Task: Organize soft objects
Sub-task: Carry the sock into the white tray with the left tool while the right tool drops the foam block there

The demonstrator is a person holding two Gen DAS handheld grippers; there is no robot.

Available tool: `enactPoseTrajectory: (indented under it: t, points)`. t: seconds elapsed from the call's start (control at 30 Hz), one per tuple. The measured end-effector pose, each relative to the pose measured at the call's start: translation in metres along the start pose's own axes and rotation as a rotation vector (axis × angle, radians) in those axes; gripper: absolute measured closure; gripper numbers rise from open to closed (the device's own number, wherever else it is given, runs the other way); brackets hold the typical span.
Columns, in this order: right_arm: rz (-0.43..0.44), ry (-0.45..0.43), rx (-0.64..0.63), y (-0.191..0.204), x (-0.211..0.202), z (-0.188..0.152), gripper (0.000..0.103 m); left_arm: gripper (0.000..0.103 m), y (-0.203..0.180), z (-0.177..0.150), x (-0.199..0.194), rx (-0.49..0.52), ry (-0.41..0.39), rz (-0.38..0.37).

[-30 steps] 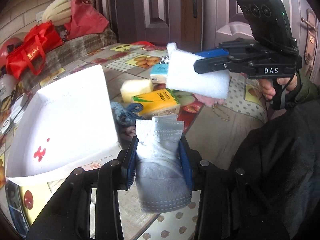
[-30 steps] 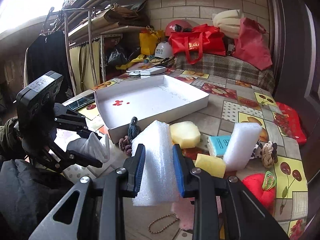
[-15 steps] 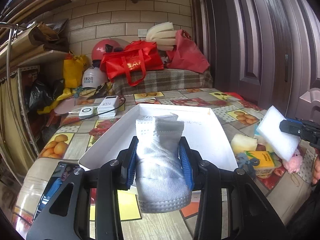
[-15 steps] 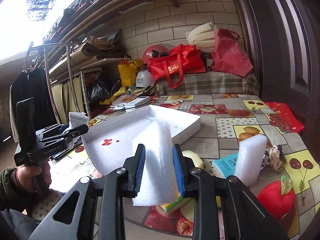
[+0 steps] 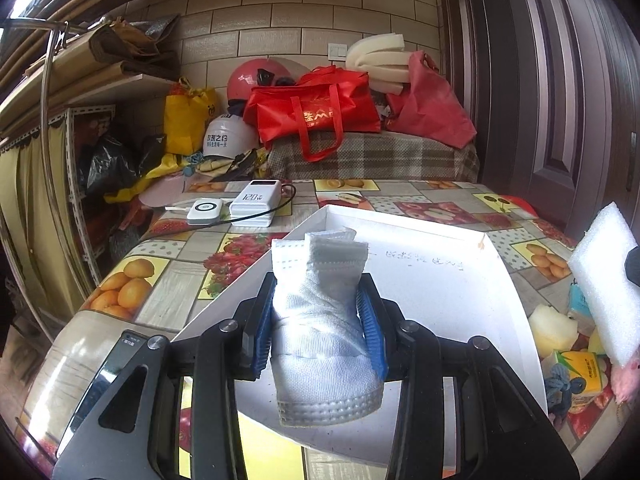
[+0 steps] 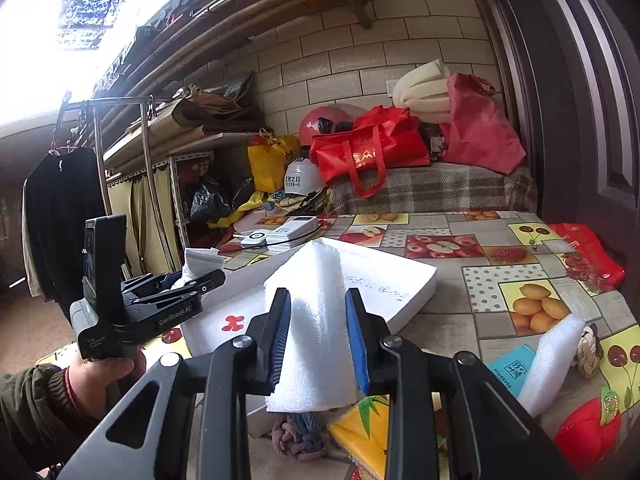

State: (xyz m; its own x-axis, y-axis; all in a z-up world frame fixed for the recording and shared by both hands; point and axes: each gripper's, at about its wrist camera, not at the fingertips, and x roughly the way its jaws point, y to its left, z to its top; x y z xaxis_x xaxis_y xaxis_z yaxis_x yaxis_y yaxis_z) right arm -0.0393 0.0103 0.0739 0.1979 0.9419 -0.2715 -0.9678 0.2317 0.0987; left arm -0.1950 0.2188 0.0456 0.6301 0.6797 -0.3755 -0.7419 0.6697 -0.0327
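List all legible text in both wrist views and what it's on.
"120W": white power bank on the table.
"GenRobot.AI": side of the left gripper.
Chinese characters on the white helmet, red bag, blue packet and yellow carton: too small to read.
Handwriting inside the white box: illegible.
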Motion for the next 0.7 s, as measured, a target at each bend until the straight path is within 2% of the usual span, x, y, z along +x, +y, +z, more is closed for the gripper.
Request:
enactPoseTrajectory:
  t: [0.4,0.7]
  points:
    - [0.029,0.040,0.016,0.014,0.033,0.014,0.076,0.064,0.000,0.012,0.032,-0.051,0.040,0.033]
    - [0.029,0.075,0.001,0.027,0.056,0.023,0.076,0.064,-0.002,0.018,0.050,-0.042,0.066,0.032]
